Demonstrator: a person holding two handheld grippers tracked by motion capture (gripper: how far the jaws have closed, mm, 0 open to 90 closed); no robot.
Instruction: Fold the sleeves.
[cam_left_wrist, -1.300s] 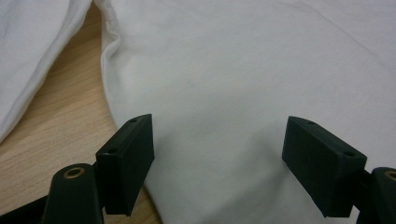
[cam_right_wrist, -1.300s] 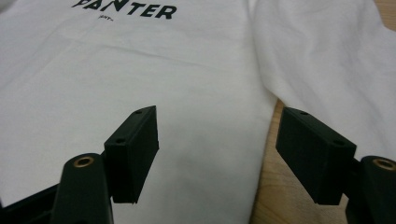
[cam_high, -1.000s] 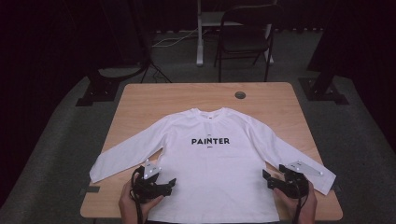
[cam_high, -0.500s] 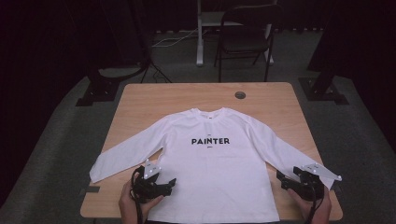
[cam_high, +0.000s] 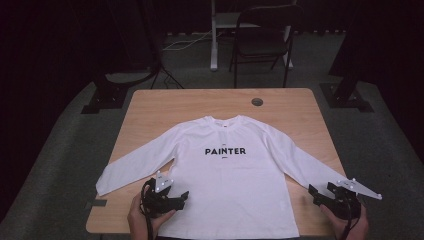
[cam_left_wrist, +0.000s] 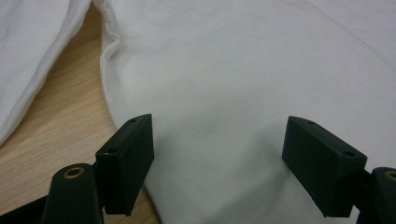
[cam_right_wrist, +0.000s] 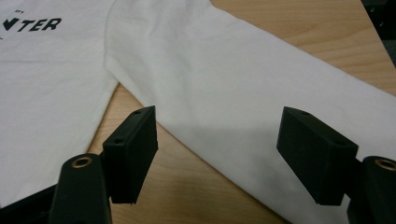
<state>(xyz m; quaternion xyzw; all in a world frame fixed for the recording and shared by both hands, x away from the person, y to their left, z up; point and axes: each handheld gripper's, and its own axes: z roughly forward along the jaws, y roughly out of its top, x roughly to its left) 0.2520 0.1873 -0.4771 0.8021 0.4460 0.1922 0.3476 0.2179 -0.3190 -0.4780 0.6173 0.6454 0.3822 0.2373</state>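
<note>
A white long-sleeved shirt (cam_high: 225, 170) printed PAINTER lies flat, front up, on the wooden table (cam_high: 165, 110), sleeves spread down and outward. My left gripper (cam_high: 181, 197) rests at the shirt's lower left. In the left gripper view it (cam_left_wrist: 219, 140) stands open over the body cloth (cam_left_wrist: 243, 74), just inside the side seam. My right gripper (cam_high: 314, 194) is at the end of the right sleeve. In the right gripper view its jaws (cam_right_wrist: 217, 135) stand open, and the sleeve (cam_right_wrist: 261, 93) runs across between them, untouched by the pads.
A folding chair (cam_high: 262, 40) and stand legs (cam_high: 107, 95) stand on the dark floor beyond the table's far edge. A round cable hole (cam_high: 257, 102) sits in the tabletop near its back right. Bare wood surrounds the shirt.
My right gripper has moved rightward along the table's near edge, from the shirt's lower right hem to the right sleeve's end. The left gripper and the shirt have stayed put.
</note>
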